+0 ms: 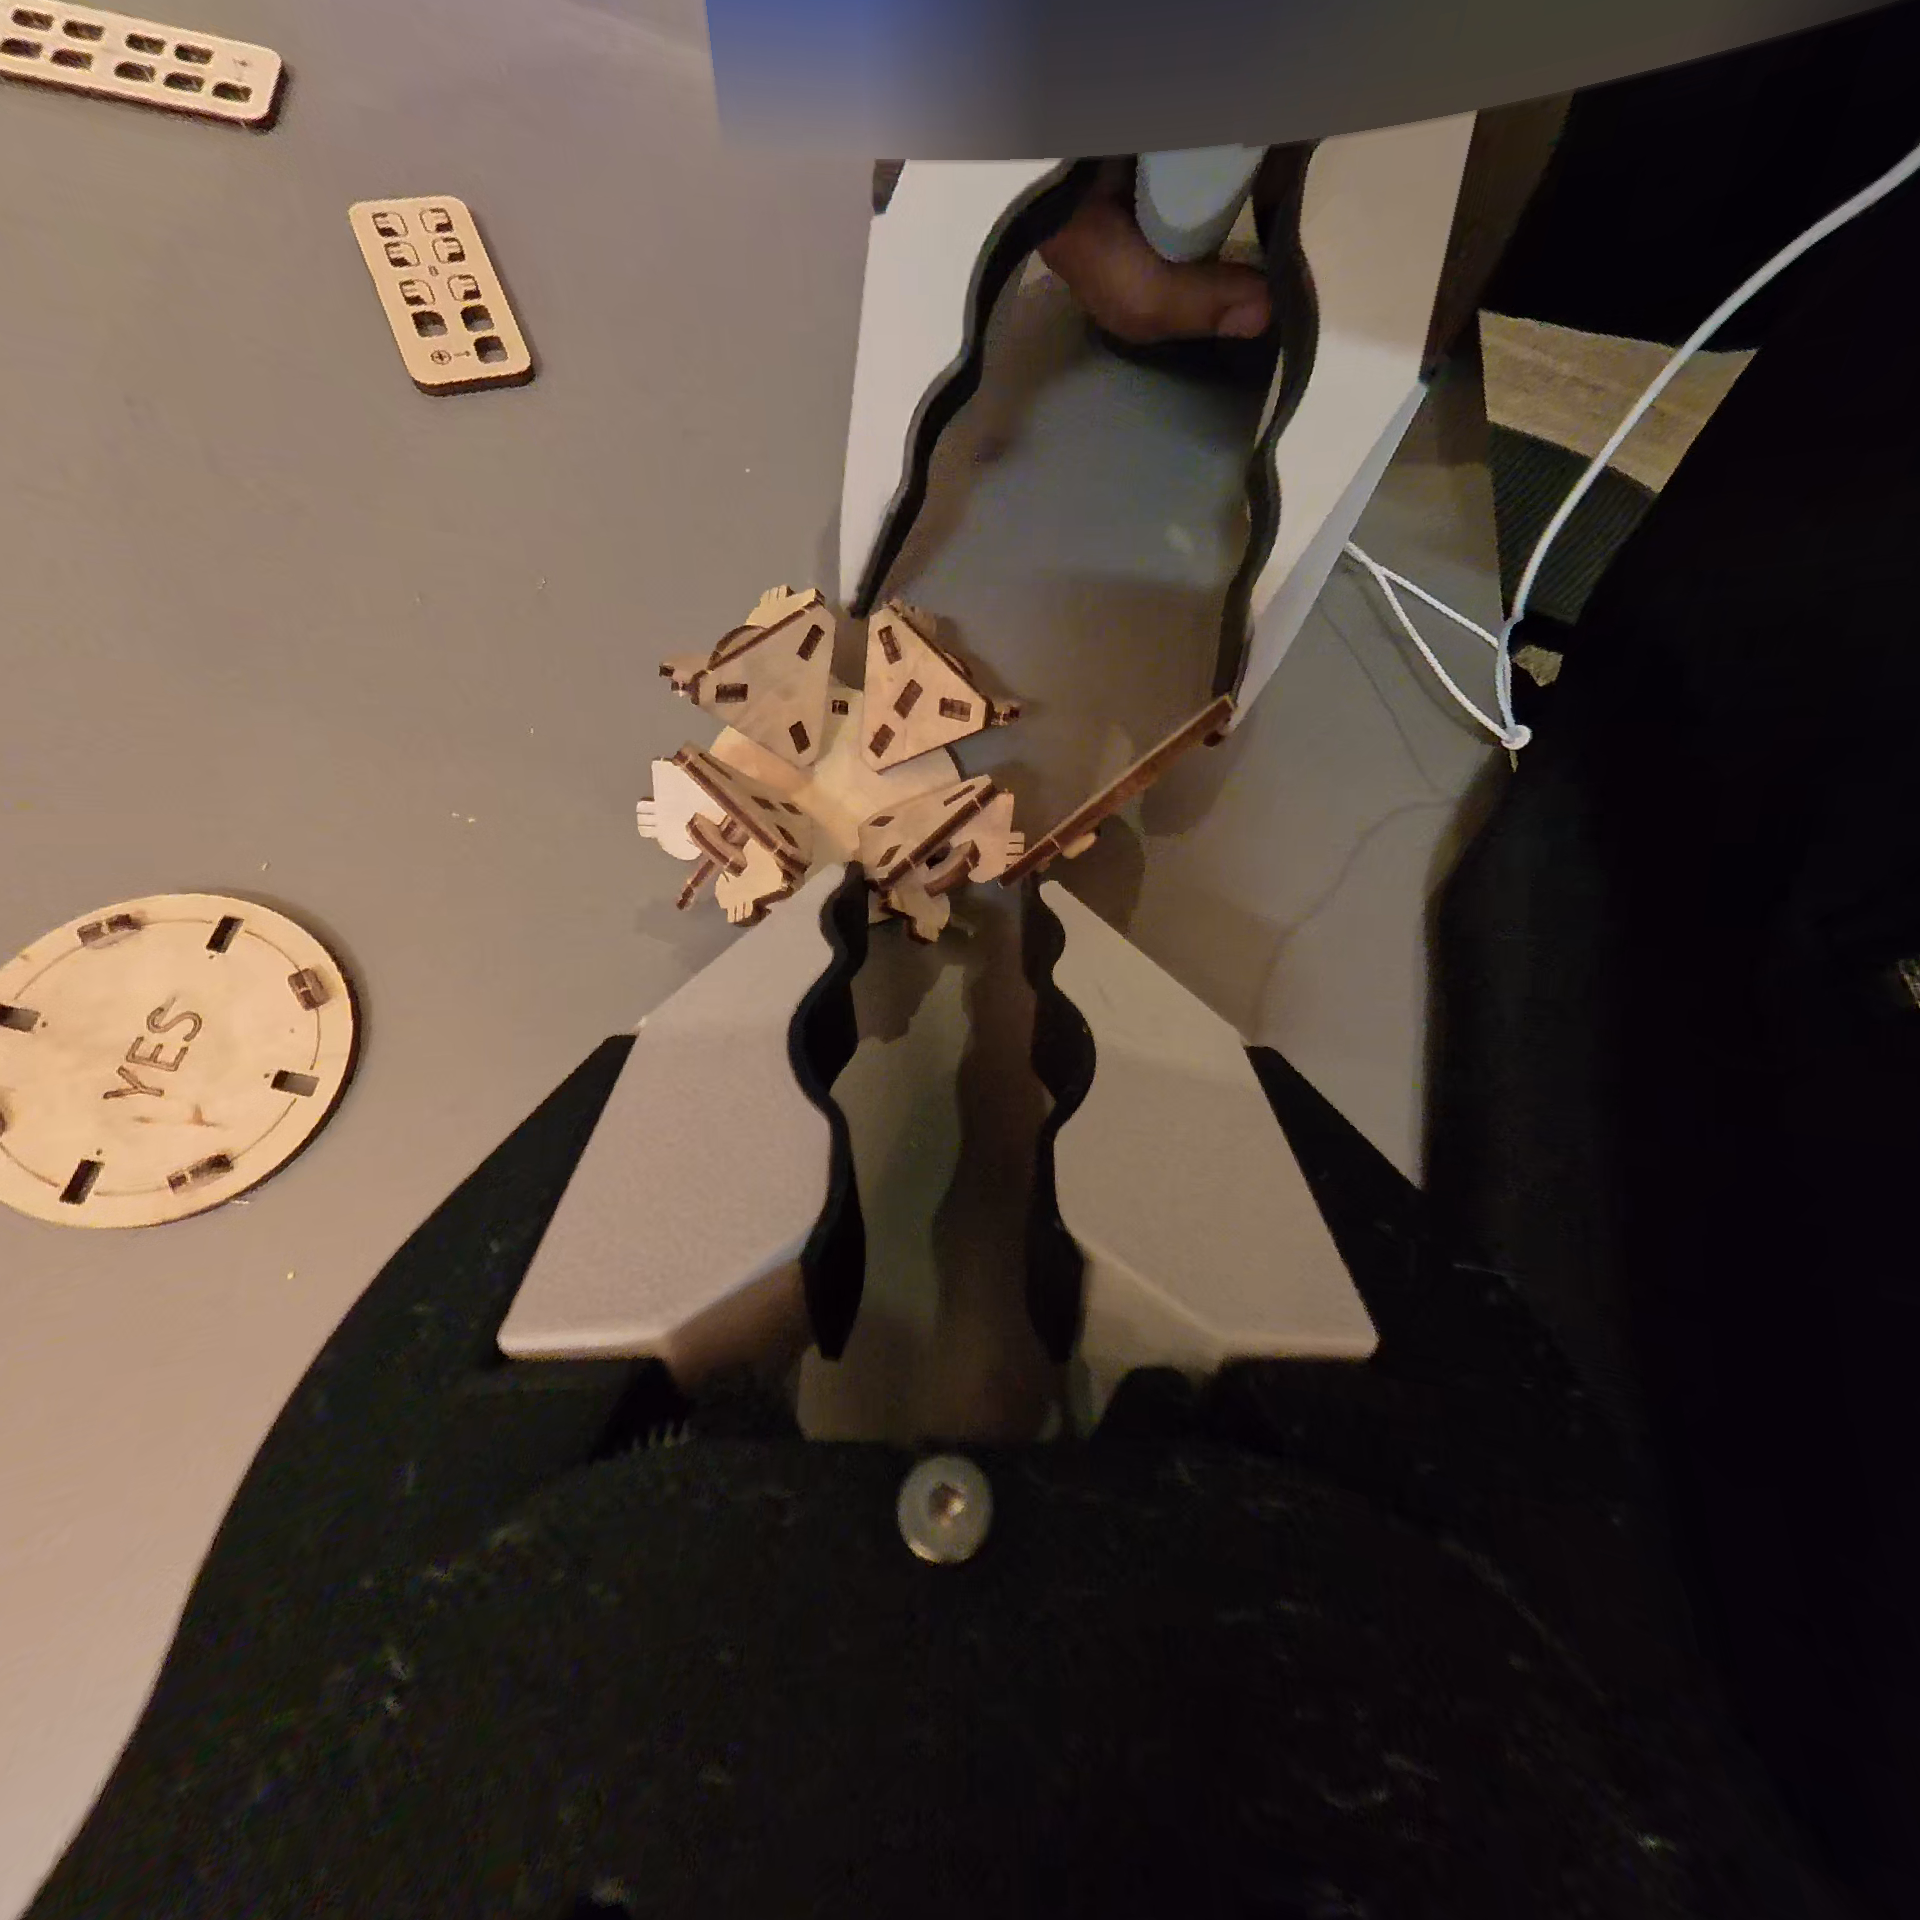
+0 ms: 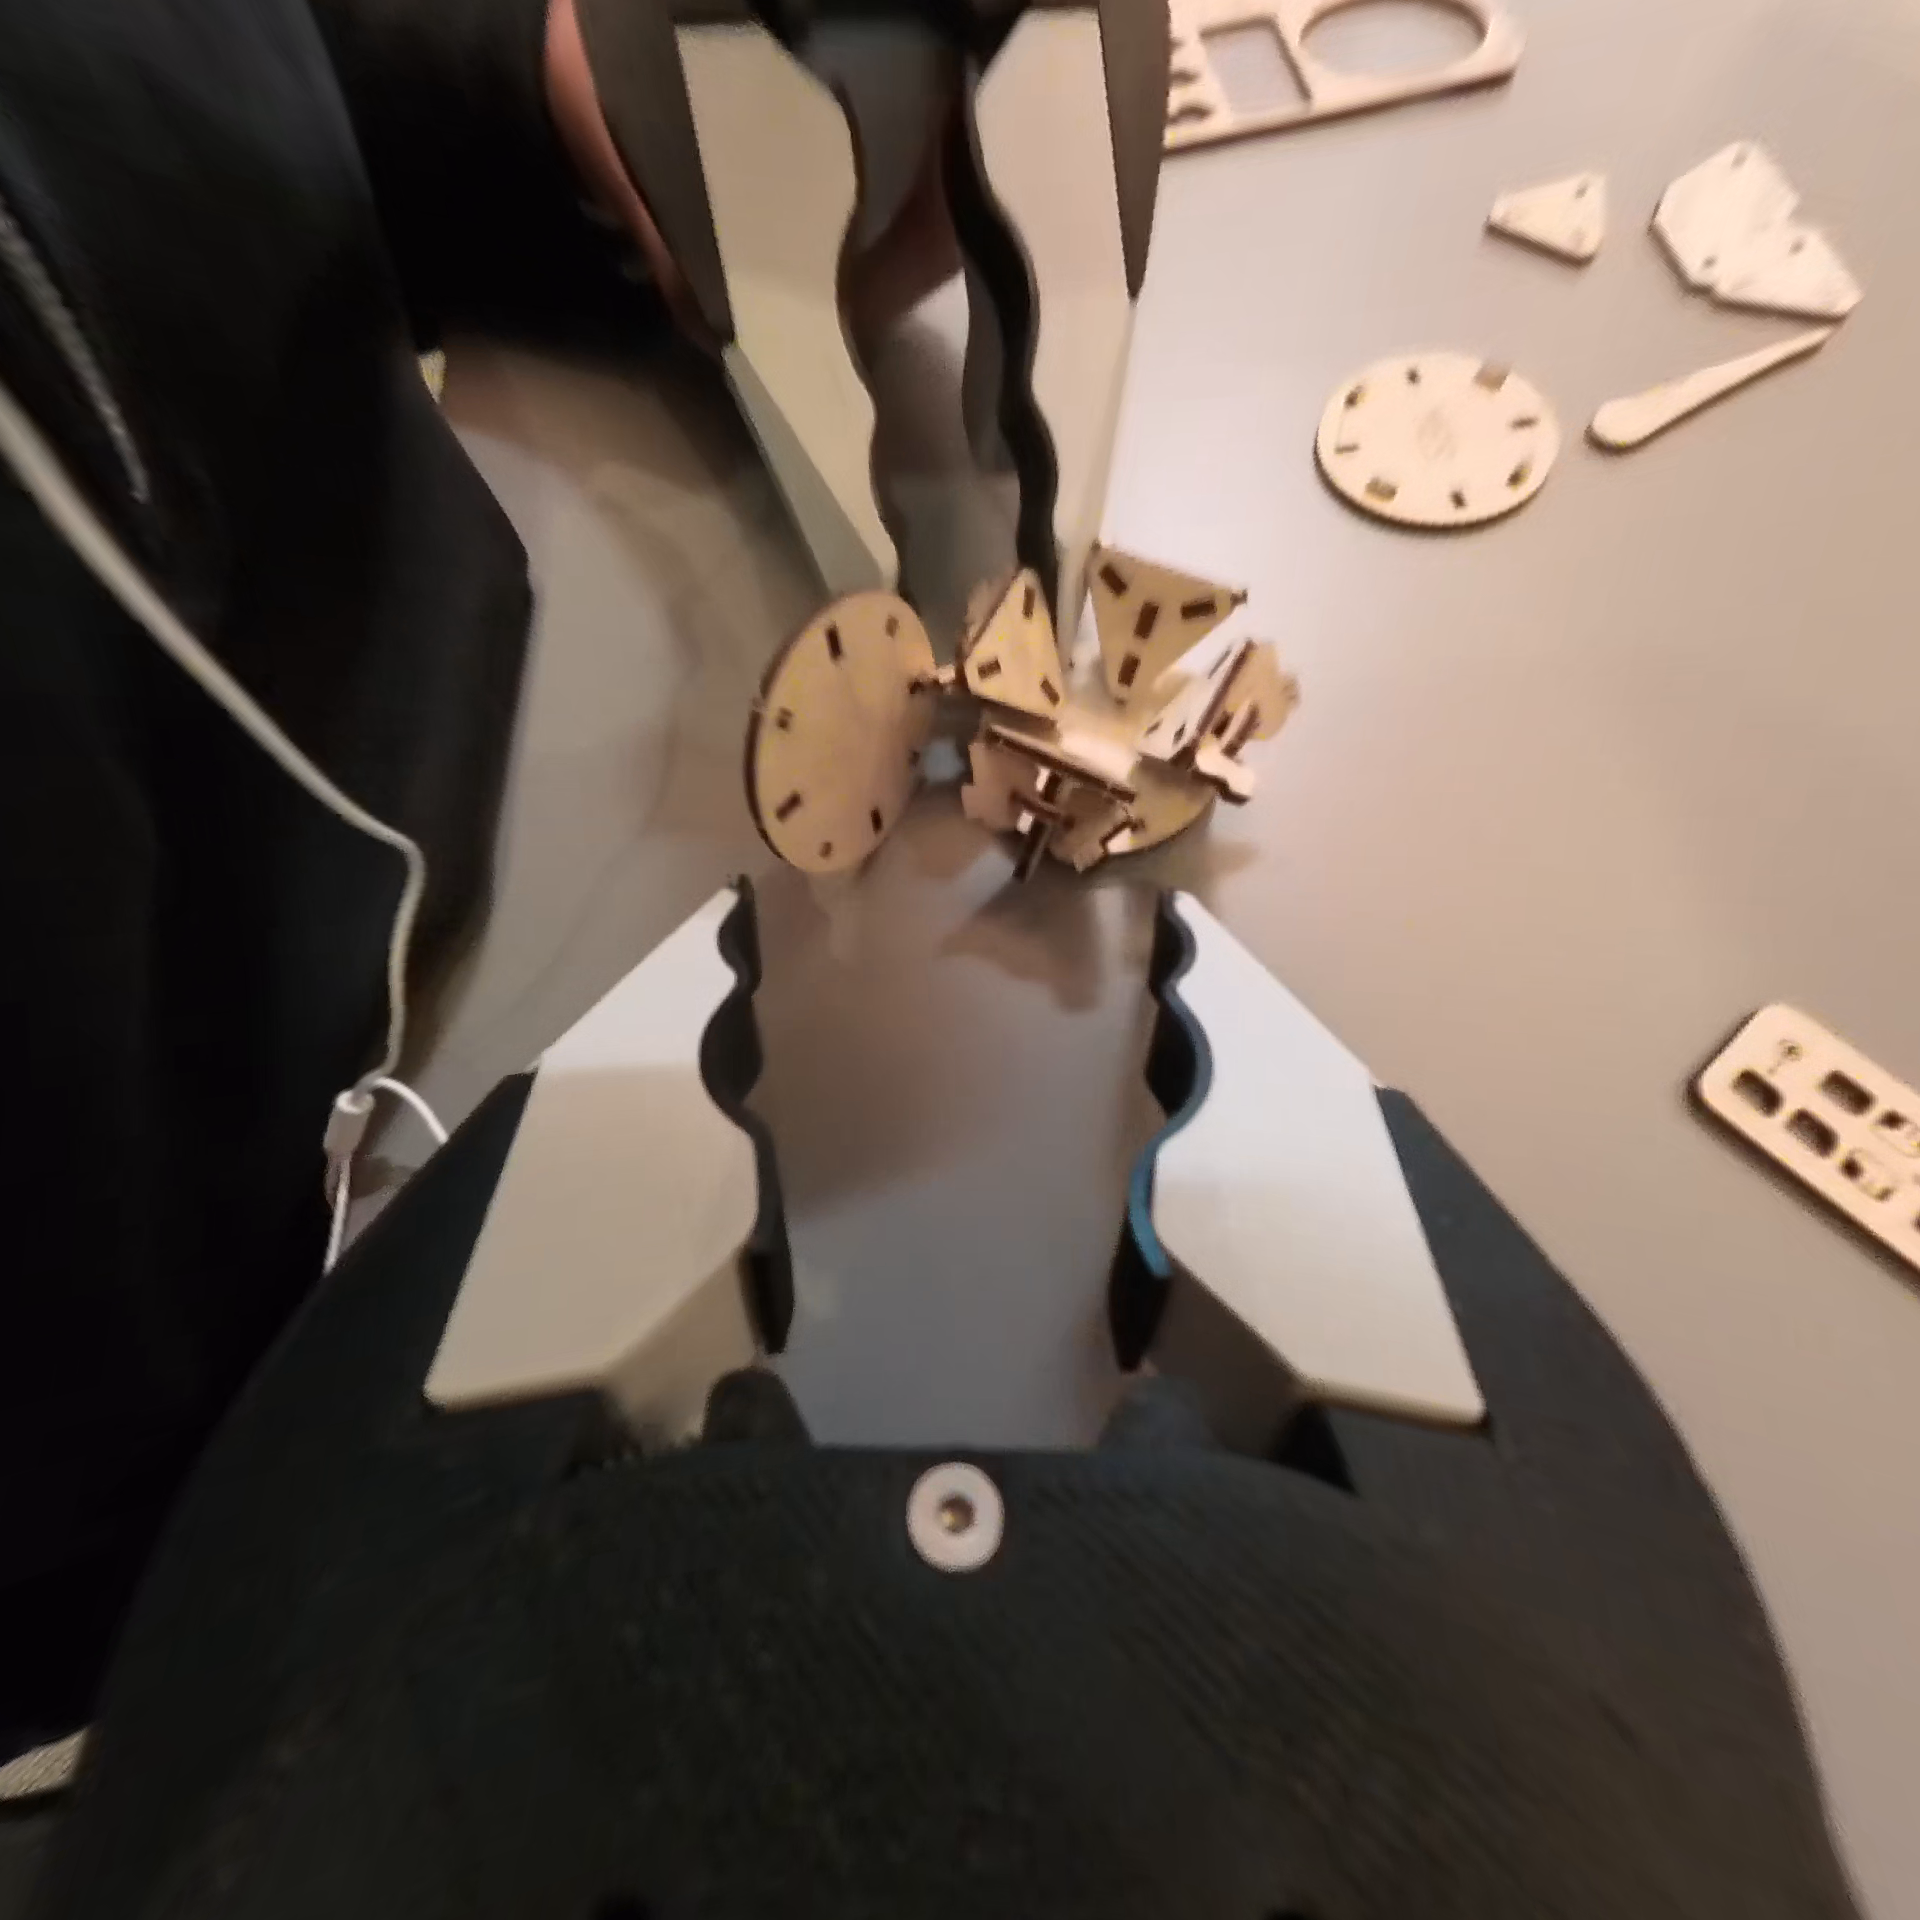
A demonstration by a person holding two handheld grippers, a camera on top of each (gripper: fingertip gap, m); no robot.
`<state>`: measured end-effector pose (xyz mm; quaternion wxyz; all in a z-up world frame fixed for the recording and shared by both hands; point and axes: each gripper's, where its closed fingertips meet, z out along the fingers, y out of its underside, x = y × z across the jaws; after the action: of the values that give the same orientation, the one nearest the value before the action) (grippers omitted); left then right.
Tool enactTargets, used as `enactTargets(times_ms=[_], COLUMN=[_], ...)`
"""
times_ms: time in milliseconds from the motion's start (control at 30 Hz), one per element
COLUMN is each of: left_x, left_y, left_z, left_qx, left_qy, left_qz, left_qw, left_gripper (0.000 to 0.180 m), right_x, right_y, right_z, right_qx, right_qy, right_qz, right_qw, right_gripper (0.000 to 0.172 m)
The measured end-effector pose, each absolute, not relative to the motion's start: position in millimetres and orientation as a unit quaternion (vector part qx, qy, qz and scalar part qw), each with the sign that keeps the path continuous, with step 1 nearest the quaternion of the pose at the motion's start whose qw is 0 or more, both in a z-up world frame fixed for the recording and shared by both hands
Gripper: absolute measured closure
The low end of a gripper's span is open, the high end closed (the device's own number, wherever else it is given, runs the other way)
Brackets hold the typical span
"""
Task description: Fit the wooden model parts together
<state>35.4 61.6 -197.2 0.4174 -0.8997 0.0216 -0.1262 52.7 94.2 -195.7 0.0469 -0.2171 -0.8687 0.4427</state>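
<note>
On the far left of the left wrist view we see a wooden disc (image 1: 166,1060) with slots lying flat on the grey table (image 1: 520,623), and above it a small slotted wooden card (image 1: 440,294) and a longer slotted strip (image 1: 135,62).

Moving right, the plywood assembly (image 1: 821,758) (a cluster of triangular slotted plates on a round base) sits at the middle. Our left gripper (image 1: 940,894) has its fingers narrowly apart around the assembly's near plate; whether the pads press on it we cannot tell.

Just right of that, a second wooden disc (image 1: 1122,795) stands tilted on edge, touching the assembly and the tip of one finger of the right gripper (image 1: 1039,665), whose fingers are spread wide and grip nothing.

At the far right hang a white cord (image 1: 1621,416) and dark clothing (image 1: 1714,935).
</note>
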Motion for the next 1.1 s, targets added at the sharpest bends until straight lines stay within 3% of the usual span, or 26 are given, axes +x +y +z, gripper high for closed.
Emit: enactTargets(times_ms=[167, 400, 500, 833, 1100], left_x=[36, 36, 37, 34, 35], left_y=[62, 61, 61, 62, 62], left_z=[-198, -198, -198, -197, -198], left_qx=[-0.9, -0.901, -0.901, -0.899, -0.9], left_qy=[0.023, 0.026, 0.028, 0.018, 0.019], left_qz=[-0.125, -0.124, -0.123, -0.125, -0.132], left_qw=[0.417, 0.415, 0.414, 0.419, 0.414], left_gripper=[0.156, 0.155, 0.155, 0.155, 0.152], right_x=[49, 45, 40, 46, 47], right_y=[95, 82, 80, 80, 85], right_z=[-200, -206, -206, -197, -196], right_qx=[-0.22, -0.223, -0.23, -0.227, -0.205], right_qy=[-0.874, -0.881, -0.879, -0.867, -0.872], right_qz=[0.428, 0.397, 0.395, 0.442, 0.444], right_qw=[0.065, 0.124, 0.137, 0.038, 0.026], right_gripper=[0.093, 0.066, 0.075, 0.105, 0.131])
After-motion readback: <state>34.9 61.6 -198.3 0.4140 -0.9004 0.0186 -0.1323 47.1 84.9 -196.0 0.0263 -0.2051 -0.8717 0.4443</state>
